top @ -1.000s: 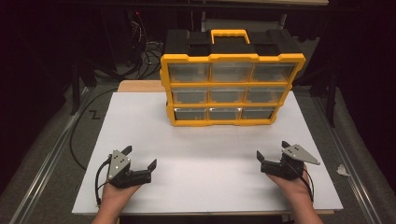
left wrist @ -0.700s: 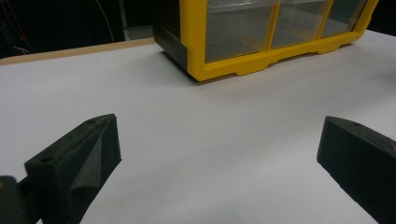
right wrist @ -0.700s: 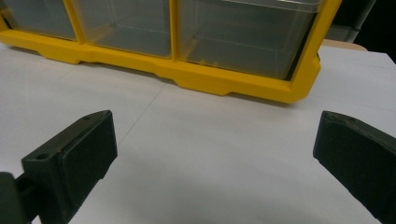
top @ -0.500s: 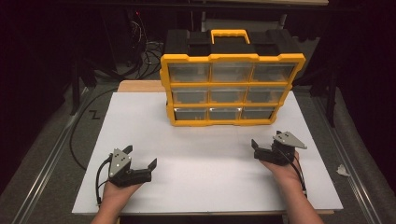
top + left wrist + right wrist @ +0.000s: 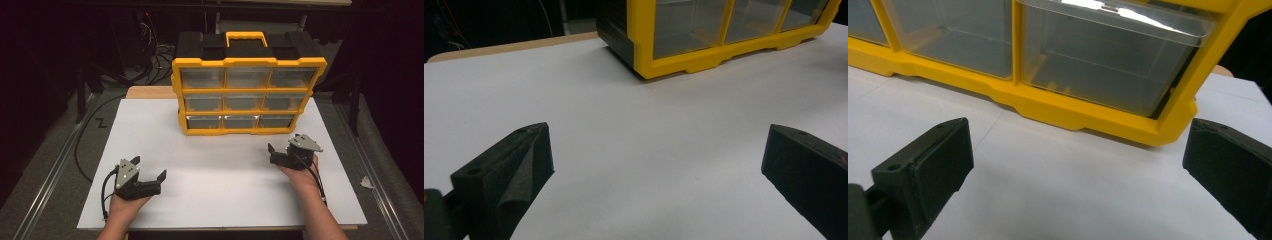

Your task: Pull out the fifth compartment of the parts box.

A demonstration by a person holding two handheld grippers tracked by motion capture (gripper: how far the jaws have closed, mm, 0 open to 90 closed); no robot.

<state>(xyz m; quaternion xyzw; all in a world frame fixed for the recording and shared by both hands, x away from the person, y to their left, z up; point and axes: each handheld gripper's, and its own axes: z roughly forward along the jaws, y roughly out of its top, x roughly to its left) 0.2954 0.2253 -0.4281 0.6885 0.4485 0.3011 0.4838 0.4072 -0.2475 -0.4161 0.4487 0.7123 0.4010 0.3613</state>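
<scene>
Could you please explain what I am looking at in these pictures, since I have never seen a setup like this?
There is no robot here. A person sits at a table and holds a hand tool with black tongs in each hand. In the view from above, the left tongs are near the front left of the white table top, and the right tongs are farther forward on the right, close to the yellow drawer box. That box stands upright at the back, with three rows of clear drawers and a carrying handle on top. The other two pictures come from small cameras riding on the tools, looking out between their black tips: the left tool's camera sees the box's corner from a distance; the right tool's camera sees the bottom drawers close up. Both tongs are open and hold nothing.
</scene>
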